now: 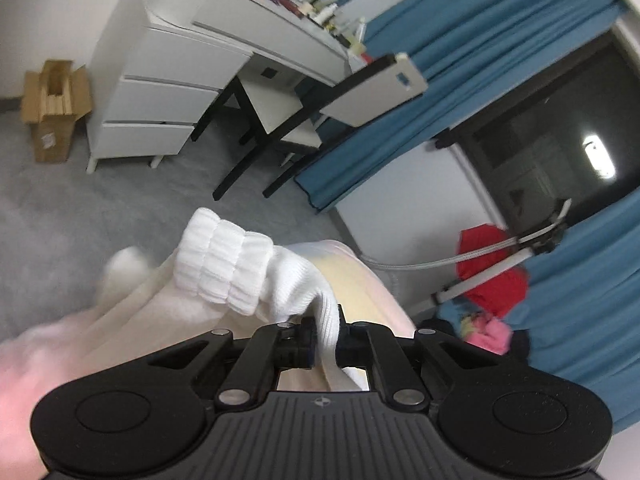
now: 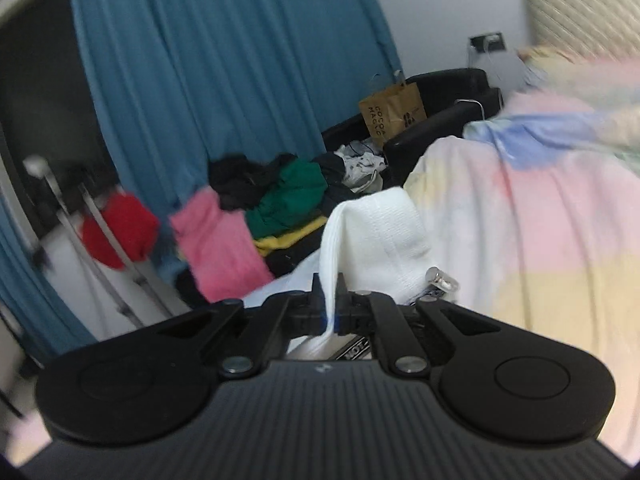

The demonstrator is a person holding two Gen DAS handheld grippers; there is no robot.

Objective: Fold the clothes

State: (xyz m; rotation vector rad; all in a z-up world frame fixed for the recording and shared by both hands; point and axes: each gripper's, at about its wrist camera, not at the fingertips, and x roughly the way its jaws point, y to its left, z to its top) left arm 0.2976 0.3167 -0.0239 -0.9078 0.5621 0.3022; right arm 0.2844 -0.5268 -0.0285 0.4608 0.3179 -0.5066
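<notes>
Two grippers, one white garment: my left gripper [image 1: 325, 336] has its fingers clenched on a fold of the white knit sweater [image 1: 280, 280], whose ribbed cuff [image 1: 222, 262] bunches just ahead of the fingers, above the pastel bedspread [image 1: 352, 276]. My right gripper [image 2: 331, 308] likewise pinches a ridge of the same sweater [image 2: 376, 236], which is draped over the bed's edge beside the pink, yellow and blue bedspread [image 2: 540, 220]. Beyond the left gripper stand a white drawer desk [image 1: 160, 92], a chair [image 1: 304, 112] and a cardboard box [image 1: 52, 108]. Beyond the right lie a heap of clothes [image 2: 280, 196], a paper bag [image 2: 390, 114] and blue curtains [image 2: 200, 80].
</notes>
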